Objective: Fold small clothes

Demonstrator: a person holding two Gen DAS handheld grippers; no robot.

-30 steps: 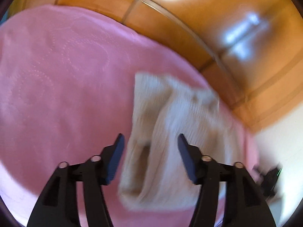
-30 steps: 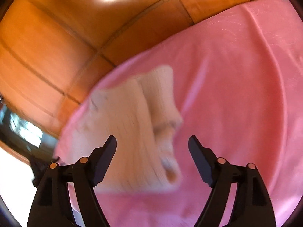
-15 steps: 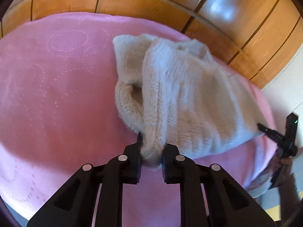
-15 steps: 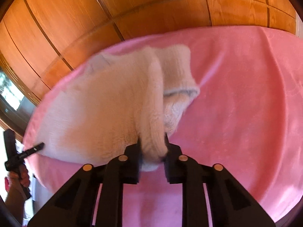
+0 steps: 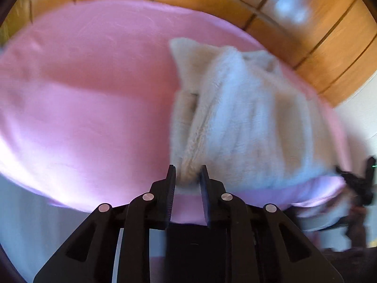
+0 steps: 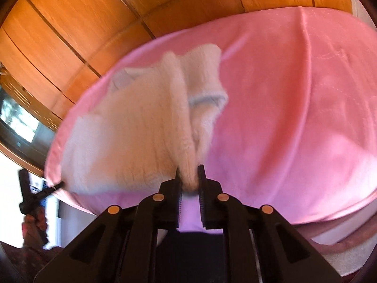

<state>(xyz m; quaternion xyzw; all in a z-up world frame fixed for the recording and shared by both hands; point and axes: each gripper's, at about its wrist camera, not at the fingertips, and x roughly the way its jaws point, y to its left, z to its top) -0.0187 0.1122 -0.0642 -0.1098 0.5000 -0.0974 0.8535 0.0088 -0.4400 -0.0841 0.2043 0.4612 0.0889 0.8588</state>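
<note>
A: Where is the garment found, and how is it held?

B: A cream knit sweater [image 5: 247, 118] is seen lying on the pink blanket [image 5: 94, 99], towards the side nearest the wooden wall panels [image 5: 329, 54]. Its near hem is pinched at two corners. The left gripper [image 5: 187, 176] is pressed onto a bunched fold of the hem, though its jaws are easing apart slightly with the knit still between them. The right gripper [image 6: 189, 176] is clamped on the opposite hem corner.

A: Which relation is the coming move thought to turn on?

B: The sweater's long axis is seen running away from both grippers, from the held hem towards the far collar end by the wall. The body is spread between the two grips, so the hem edge lies across, from one hand to the other. A fold would probably be made by carrying the hem forward along that axis. Neither hand is clearly nearer; both are at the same edge.

A: Is any writing or label legible?

B: None can be read. The views are blurred, and no tag is made out on the knit. A dark screen [image 6: 21, 122] is glimpsed at the right camera's left edge, without readable text.
</note>
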